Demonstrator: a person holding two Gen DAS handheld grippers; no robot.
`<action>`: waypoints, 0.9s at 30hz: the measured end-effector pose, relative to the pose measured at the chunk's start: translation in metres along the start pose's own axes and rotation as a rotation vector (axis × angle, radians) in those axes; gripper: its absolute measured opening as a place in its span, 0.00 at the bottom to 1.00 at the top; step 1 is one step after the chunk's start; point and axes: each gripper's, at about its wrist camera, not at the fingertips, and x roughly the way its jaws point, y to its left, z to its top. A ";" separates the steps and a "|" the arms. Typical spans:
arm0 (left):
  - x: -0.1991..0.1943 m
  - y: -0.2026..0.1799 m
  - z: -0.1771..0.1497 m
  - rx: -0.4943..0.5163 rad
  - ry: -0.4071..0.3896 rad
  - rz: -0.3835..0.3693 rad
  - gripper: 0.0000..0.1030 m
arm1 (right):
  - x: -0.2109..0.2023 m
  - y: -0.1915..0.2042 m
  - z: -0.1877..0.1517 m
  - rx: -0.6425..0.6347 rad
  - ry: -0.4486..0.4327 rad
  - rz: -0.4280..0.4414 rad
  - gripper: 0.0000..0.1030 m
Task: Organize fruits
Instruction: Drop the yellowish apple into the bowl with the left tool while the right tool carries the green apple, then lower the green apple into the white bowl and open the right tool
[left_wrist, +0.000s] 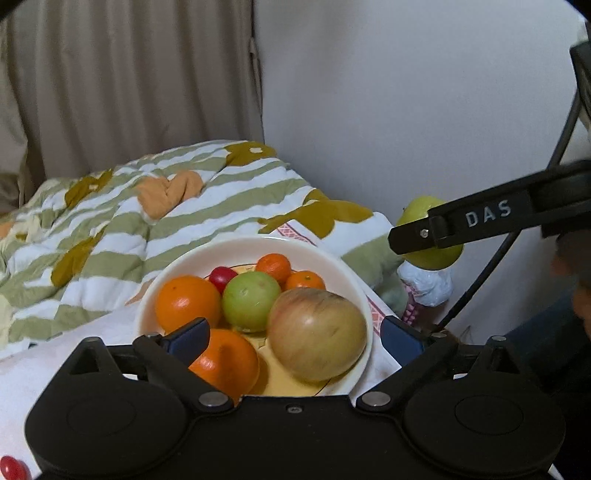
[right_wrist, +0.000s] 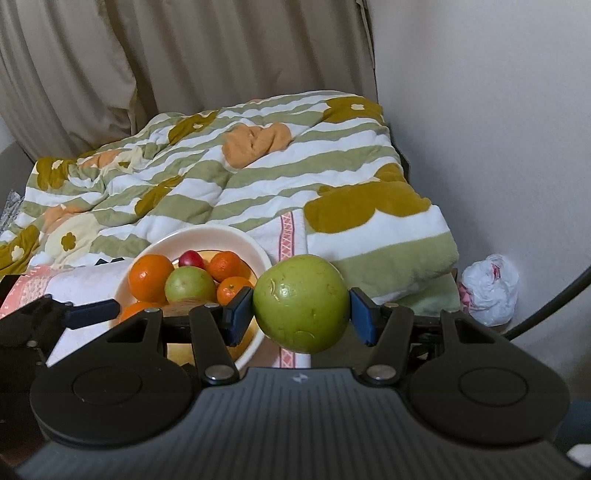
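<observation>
Right gripper (right_wrist: 302, 310) clamps the green apple (right_wrist: 301, 302), just right of the bowl (right_wrist: 255, 247) rim. Left gripper (left_wrist: 291, 336) spread wide over the bowl, holding nothing.

Dim, soft indoor light; fisheye edges warped, slight blur.

Fruits (left_wrist: 249, 306) lie in the bowl (left_wrist: 347, 273), quilt (left_wrist: 147, 206) behind it.
</observation>
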 end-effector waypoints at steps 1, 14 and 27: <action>-0.002 0.004 0.000 -0.015 0.002 0.003 0.98 | 0.002 0.003 0.001 -0.001 0.001 0.006 0.69; -0.045 0.051 -0.008 -0.190 -0.018 0.069 0.98 | 0.049 0.033 0.007 -0.054 0.040 0.063 0.69; -0.059 0.063 -0.023 -0.262 -0.007 0.124 0.98 | 0.065 0.030 0.002 -0.055 0.025 0.110 0.83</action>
